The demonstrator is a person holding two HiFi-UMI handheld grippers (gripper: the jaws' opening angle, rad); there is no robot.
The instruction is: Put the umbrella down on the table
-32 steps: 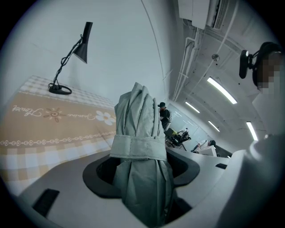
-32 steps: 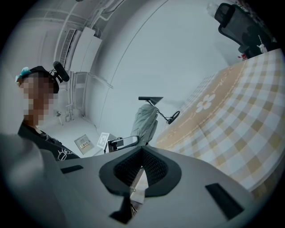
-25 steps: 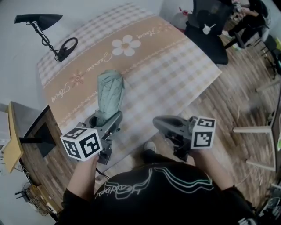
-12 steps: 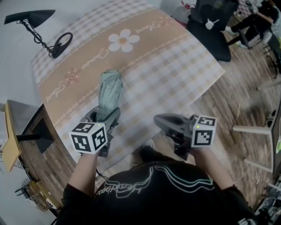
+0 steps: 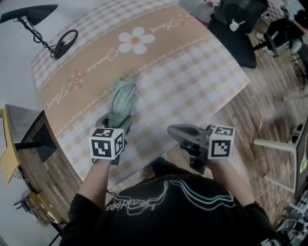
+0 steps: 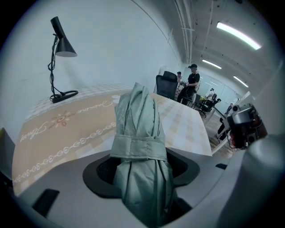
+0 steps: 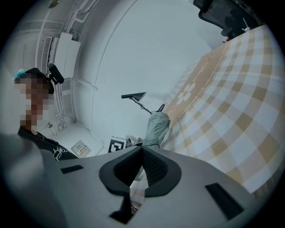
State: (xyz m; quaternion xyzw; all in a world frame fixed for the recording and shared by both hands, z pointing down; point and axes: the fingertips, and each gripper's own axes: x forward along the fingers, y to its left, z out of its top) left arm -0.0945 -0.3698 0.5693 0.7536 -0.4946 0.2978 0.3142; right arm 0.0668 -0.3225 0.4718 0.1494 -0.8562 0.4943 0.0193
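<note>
A folded grey-green umbrella (image 5: 121,97) lies lengthwise in my left gripper (image 5: 117,121), its far end out over the checked tablecloth (image 5: 192,62). In the left gripper view the jaws are shut on the umbrella (image 6: 139,133) just below its strap, and the bundle fills the gap of the gripper (image 6: 141,171). I cannot tell whether its far end touches the cloth. My right gripper (image 5: 171,130) hangs off the table's near edge, shut and empty, with its pads meeting (image 7: 141,156). From there the umbrella (image 7: 156,126) shows to the left.
A black desk lamp (image 5: 29,14) stands at the table's far left corner. A black office chair (image 5: 236,33) is beyond the right edge. A low wooden stand (image 5: 24,139) sits left of the table. People (image 6: 192,82) stand far back in the room.
My left gripper has sunk toward the table with the umbrella and tipped further down. The right gripper has dropped a little by the table's edge.
</note>
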